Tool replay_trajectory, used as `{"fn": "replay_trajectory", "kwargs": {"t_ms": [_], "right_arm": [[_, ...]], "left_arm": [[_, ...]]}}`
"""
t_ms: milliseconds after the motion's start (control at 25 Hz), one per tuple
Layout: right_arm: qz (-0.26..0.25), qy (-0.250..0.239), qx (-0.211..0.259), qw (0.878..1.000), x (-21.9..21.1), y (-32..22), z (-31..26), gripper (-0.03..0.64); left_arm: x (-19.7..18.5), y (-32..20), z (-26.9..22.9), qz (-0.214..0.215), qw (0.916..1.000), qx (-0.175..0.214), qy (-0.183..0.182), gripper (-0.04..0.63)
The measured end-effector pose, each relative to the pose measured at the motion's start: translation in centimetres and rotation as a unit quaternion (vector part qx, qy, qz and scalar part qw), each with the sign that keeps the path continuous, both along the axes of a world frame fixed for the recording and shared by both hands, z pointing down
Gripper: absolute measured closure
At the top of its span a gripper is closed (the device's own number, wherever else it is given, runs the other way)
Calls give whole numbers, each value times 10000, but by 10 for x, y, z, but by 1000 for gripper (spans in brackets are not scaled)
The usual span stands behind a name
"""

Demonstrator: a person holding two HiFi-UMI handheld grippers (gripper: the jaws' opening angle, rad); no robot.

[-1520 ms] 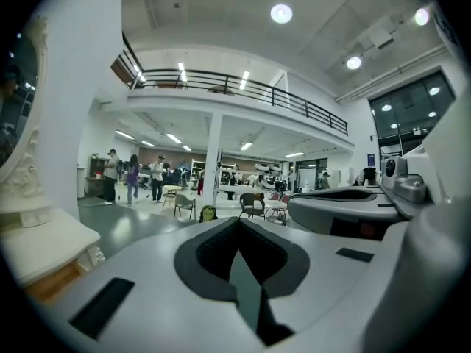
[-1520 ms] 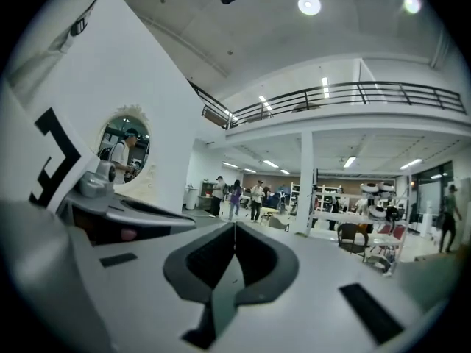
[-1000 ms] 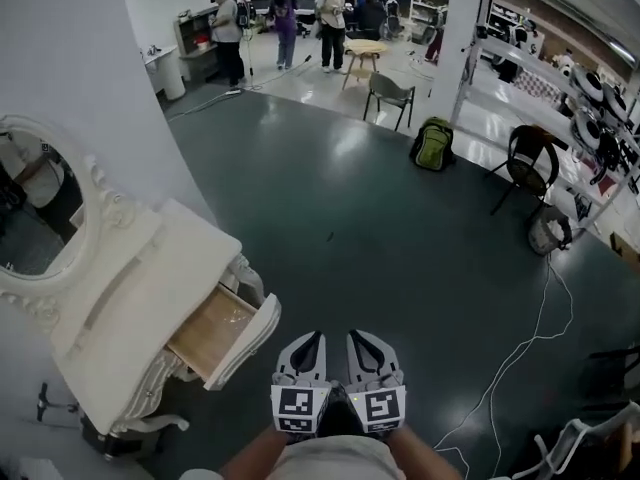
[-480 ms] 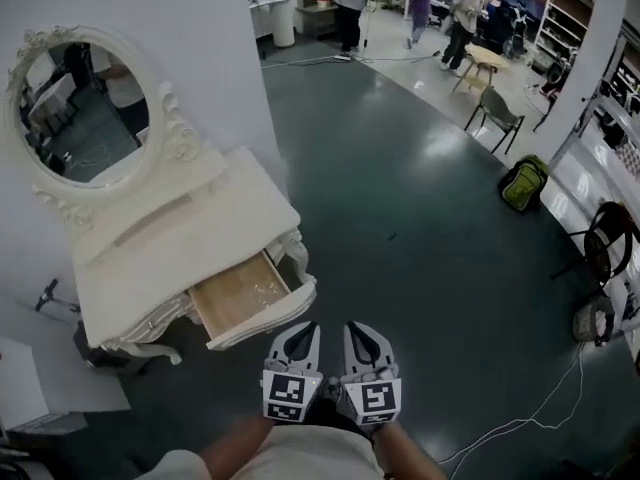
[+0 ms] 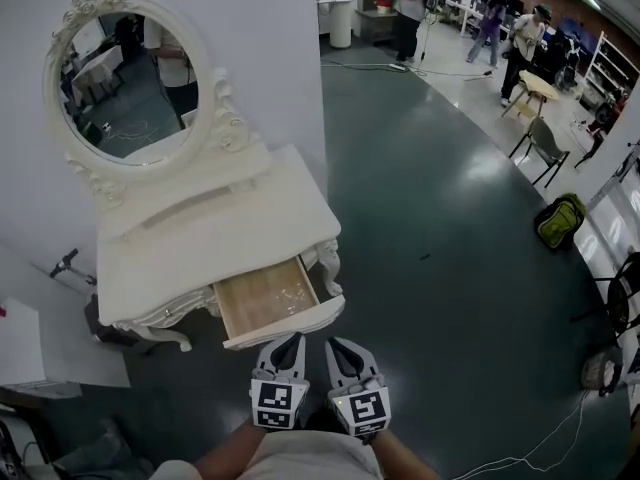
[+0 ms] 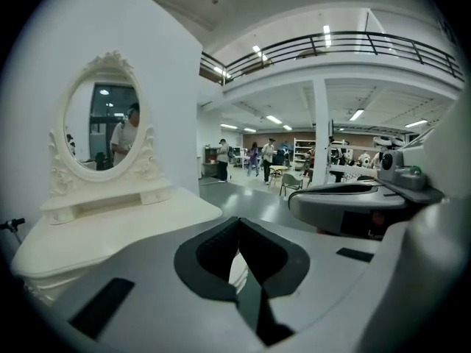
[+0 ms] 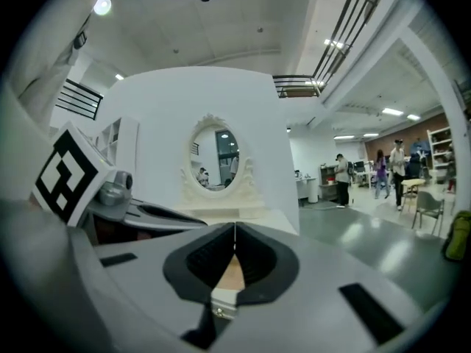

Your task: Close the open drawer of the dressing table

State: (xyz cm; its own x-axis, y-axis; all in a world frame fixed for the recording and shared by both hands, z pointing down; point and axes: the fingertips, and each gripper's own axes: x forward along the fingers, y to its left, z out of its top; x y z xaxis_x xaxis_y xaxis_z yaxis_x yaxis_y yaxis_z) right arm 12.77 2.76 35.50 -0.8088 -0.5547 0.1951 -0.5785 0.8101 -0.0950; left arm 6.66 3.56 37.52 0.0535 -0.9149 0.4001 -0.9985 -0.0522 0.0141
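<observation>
From the head view, the white dressing table [image 5: 215, 233] stands against a white wall [image 5: 260, 28], with an oval mirror [image 5: 125, 83] in a carved frame rising at its back. Its drawer [image 5: 270, 303] is pulled well out of the near side, toward the person. The drawer is a shallow box lined in pale wood with a white, gently curved front panel, and it juts over the dark green floor [image 5: 450, 298]. The left gripper [image 5: 290, 343] and right gripper [image 5: 335, 348] sit side by side just in front of that panel, tips toward it. From here it cannot be told whether either one touches it. In the left gripper view, the left gripper [image 6: 238, 223] has its jaws pressed together at the tips with nothing held. The dressing table [image 6: 110, 223] top spreads out to the left beyond them, the mirror [image 6: 103, 123] stands above it, and the right gripper [image 6: 353, 197] lies alongside on the right. In the right gripper view, the right gripper [image 7: 235, 230] likewise has its jaws brought fully together on nothing. Through the hollow below the tips show the drawer's [image 7: 229, 274] pale wood lining and the white front edge with a small metal fitting. The drawer lies close ahead and slightly below, with the mirror [image 7: 217, 157] straight beyond and the left gripper [image 7: 147, 215] at the left.
</observation>
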Motion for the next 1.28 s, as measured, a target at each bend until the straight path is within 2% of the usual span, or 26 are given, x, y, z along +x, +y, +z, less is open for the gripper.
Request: {"fn": "replay_trajectory", "kwargs": {"t_ms": [120, 360, 480, 840, 1040, 1280], "right_arm": [[-121, 26, 9, 9999, -17, -5, 14, 603], [-378, 85, -296, 9988, -44, 7, 44, 603], [-436, 204, -590, 9971, -53, 12, 70, 603], [-655, 734, -1176, 9882, -64, 17, 147, 603], [-551, 807, -1579, 9826, -73, 24, 186, 603], [-361, 800, -2055, 9747, -72, 16, 229, 603]], "left_arm": [[-16, -4, 17, -91, 9999, -55, 30, 588], [-42, 5, 43, -271, 9990, -275, 205, 588], [-58, 14, 62, -416, 9977, -474, 238, 588], [-99, 43, 123, -781, 9882, -1317, -20, 588], [-112, 47, 142, -665, 9838, -1659, -111, 588], [-105, 39, 162, -397, 9795, -1953, -304, 588]]}}
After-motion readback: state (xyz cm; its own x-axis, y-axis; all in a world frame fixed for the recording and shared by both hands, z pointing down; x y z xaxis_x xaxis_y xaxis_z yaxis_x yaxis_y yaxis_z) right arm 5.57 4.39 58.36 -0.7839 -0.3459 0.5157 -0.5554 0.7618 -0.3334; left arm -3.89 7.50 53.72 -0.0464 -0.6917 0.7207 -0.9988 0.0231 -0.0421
